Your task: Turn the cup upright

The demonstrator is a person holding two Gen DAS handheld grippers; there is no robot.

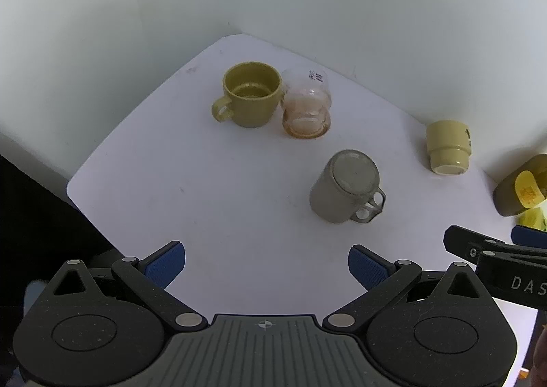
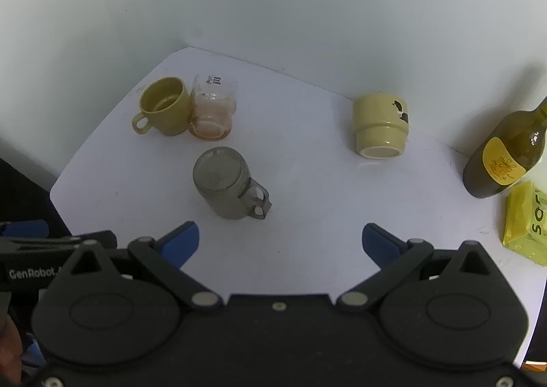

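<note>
Left wrist view: upside-down grey cup point(image 1: 345, 187) seen mid-worktop, both grippers empty

The left gripper point(image 1: 266, 264) and right gripper point(image 2: 278, 243) are held wide open with nothing between the fingers. The cup is stood base-up on the white worktop point(image 1: 205, 182), apart from the green mug point(image 1: 251, 98) and glass point(image 1: 306, 105). It is judged light, rigid and smooth; hold is best taken across the body, clear of the handle
</note>
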